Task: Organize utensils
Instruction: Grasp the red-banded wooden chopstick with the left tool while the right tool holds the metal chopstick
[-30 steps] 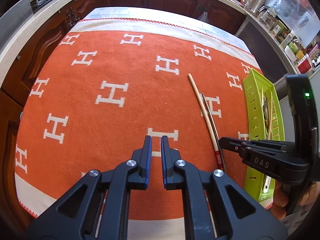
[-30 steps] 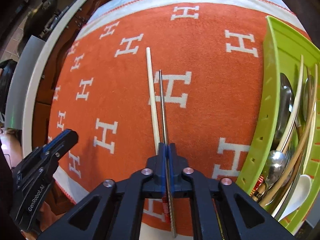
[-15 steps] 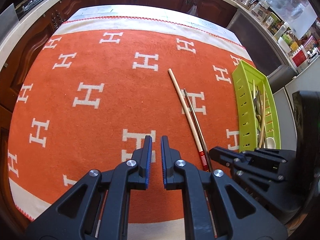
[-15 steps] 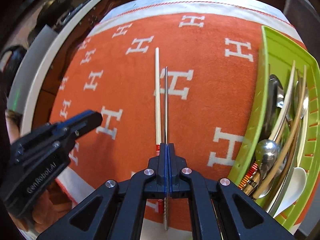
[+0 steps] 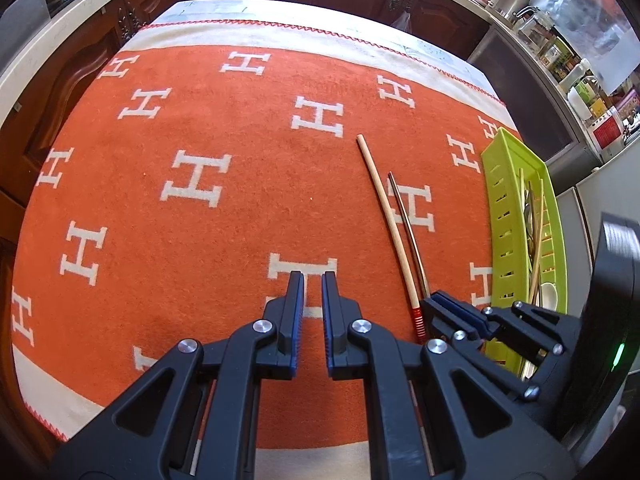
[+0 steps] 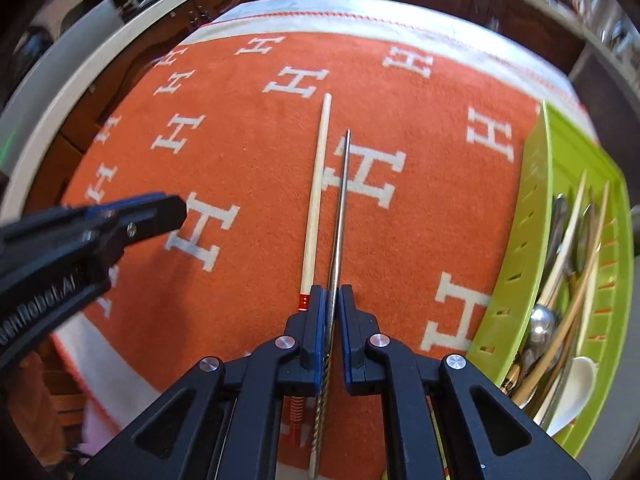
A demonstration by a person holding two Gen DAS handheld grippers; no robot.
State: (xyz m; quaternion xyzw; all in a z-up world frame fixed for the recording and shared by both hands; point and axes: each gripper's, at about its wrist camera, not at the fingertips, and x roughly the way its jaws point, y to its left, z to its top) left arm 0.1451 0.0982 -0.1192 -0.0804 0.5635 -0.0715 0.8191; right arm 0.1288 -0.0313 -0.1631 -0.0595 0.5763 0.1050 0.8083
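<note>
Orange cloth [image 5: 248, 208] patterned with white H motifs covers the table, bearing a wooden chopstick [image 6: 317, 196] and a metal chopstick [image 6: 340, 208] lying side by side. The right gripper [image 6: 330, 300] straddles the metal chopstick, its jaws just parted and not pressing. The left gripper [image 5: 311, 280], nearly closed, holds nothing; a green tray [image 6: 532, 216] of utensils sits right.

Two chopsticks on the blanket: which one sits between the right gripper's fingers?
The metal chopstick, thin and grey, runs between the right gripper fingers. The wooden chopstick, pale with a red-banded end, lies just outside the left finger.
</note>
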